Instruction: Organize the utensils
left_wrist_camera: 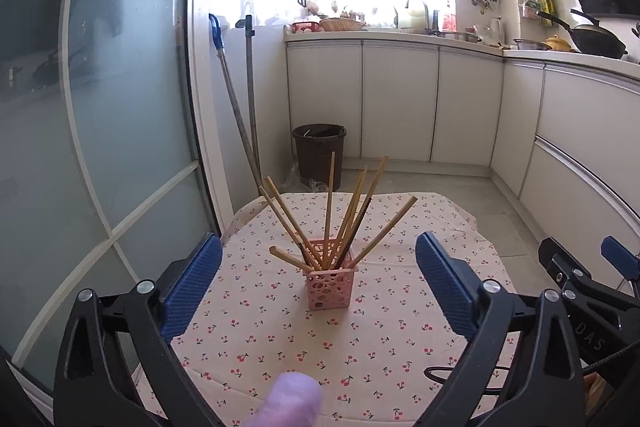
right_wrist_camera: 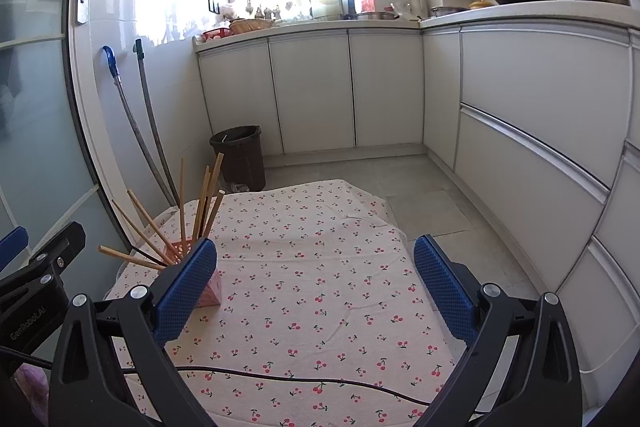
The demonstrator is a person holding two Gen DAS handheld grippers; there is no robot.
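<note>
Our left tongs (left_wrist_camera: 318,281) and right tongs (right_wrist_camera: 316,283) both gape wide, empty. A small pink holder (left_wrist_camera: 330,285) stands mid-desk (left_wrist_camera: 280,347), chopsticks (left_wrist_camera: 329,211) fanned out inside. They look light, stiff and slick; we'd pinch one near its upper end.

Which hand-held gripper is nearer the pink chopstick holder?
Left. The left hand-held gripper faces the pink chopstick holder head-on, open. The right hand-held gripper, also open, sits off to the holder's right.
</note>
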